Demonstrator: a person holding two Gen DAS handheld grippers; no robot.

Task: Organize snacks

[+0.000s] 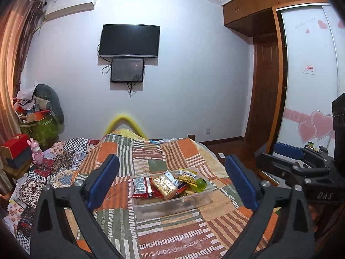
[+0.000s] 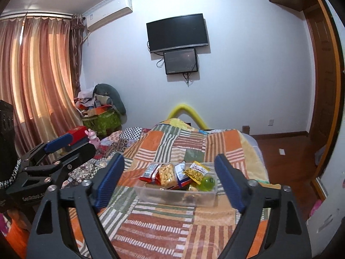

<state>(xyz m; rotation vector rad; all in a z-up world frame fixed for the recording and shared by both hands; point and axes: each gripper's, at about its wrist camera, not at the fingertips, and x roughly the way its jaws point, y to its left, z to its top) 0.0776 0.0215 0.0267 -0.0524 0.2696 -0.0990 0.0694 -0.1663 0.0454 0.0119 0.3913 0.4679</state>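
On the patchwork blanket [image 1: 172, 233], a clear plastic bin [image 2: 207, 198] sits roughly centred, with the snacks heaped inside it and mounded above its rim: a red-and-silver packet [image 1: 141, 186] and a golden cracker pack [image 1: 163, 186] toward its left, a yellow crinkled sachet [image 2: 195, 171] and a glossy green round container [image 2: 208, 182] toward its right. Left gripper [image 1: 172, 180] and right gripper [image 2: 169, 180] both hover short of the bin, jaws spread wide, nothing between the blue pads. The scene fits either a bin waiting to be sorted out or one already filled; no snack lies loose on the bedding in view. Judgement on handling: foil and film wrappers are slick and crushable, so a pinch at a sealed edge should hold better than across the puffed middle. The green container is smooth and curved and may roll or squirt out. The bin wall is thin and translucent and the bedding soft, so any downward push may tip it.
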